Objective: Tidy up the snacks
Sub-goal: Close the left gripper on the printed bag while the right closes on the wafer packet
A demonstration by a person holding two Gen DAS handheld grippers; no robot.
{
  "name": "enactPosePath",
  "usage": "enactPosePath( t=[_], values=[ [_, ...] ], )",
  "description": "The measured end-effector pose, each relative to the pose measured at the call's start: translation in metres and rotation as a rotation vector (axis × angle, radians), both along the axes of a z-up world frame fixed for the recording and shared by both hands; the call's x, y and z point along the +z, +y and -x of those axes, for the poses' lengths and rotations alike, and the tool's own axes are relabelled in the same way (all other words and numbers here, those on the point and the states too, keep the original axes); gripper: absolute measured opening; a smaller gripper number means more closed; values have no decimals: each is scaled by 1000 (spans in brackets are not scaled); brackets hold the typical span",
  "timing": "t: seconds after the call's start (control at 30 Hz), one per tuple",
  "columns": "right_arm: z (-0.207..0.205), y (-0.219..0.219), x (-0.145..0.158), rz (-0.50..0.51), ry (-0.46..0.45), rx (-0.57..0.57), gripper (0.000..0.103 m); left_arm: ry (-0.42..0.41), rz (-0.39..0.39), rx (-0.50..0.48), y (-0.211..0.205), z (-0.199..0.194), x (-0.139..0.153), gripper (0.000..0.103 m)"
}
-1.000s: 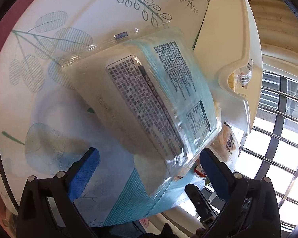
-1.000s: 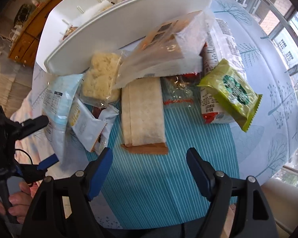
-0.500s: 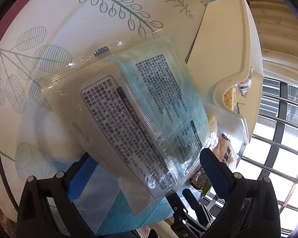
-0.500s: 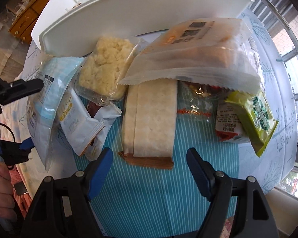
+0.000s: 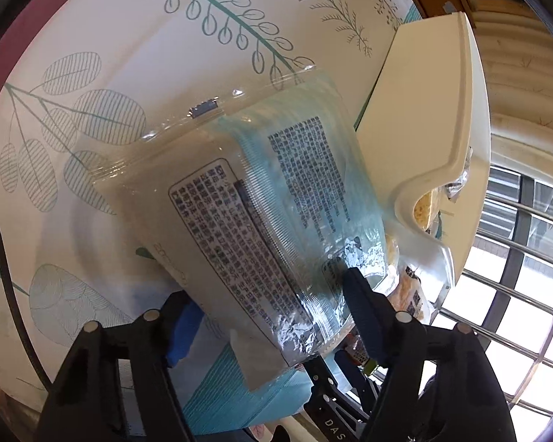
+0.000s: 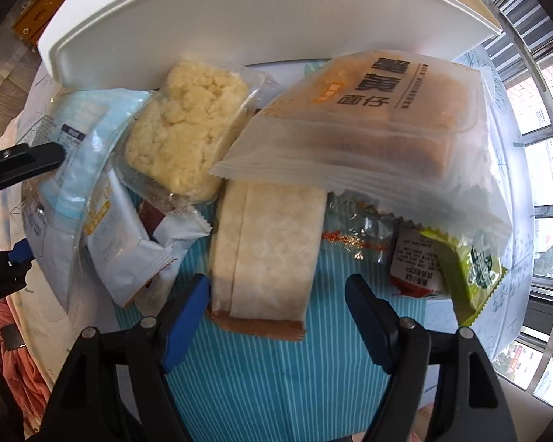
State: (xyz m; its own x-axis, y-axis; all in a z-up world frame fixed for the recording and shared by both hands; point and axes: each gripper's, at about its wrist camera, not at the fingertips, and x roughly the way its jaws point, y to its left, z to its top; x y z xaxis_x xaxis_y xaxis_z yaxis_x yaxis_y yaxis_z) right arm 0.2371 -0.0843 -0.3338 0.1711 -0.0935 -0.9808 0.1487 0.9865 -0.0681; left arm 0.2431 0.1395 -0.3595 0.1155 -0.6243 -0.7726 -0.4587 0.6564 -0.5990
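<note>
My left gripper (image 5: 265, 305) is shut on a clear and light-blue snack bag (image 5: 261, 199) with black print; the same bag shows at the left of the right wrist view (image 6: 77, 154), pinched by the left fingers. My right gripper (image 6: 276, 305) is open, its fingertips either side of the near end of a long pale wafer pack (image 6: 269, 254). Behind it lie a crumbly yellow cake pack (image 6: 184, 132), a frosted bread pack (image 6: 387, 125), a small white pack (image 6: 129, 254), a red pack (image 6: 413, 261) and a green pack (image 6: 472, 269).
A white plastic bin (image 6: 261, 25) stands behind the pile, also at the right of the left wrist view (image 5: 431, 118). The table has a leaf-print cloth (image 5: 136, 73) and a teal striped runner (image 6: 276, 386). Window bars (image 5: 516, 276) are beyond the edge.
My left gripper has closed on the light-blue bag. My right gripper has moved forward and down to the wafer pack, still open.
</note>
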Motion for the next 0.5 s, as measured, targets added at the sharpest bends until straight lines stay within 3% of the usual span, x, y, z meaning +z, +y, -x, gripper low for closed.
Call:
enactPosePath(
  t=[0.23,0.5],
  values=[
    [-15,13,-2,-1,21,25,65,0,50,17,13,1,-2,46],
    [-17,17,-4,-32,14,-3,59,-18,86,-13,27,2,4,34]
  ],
)
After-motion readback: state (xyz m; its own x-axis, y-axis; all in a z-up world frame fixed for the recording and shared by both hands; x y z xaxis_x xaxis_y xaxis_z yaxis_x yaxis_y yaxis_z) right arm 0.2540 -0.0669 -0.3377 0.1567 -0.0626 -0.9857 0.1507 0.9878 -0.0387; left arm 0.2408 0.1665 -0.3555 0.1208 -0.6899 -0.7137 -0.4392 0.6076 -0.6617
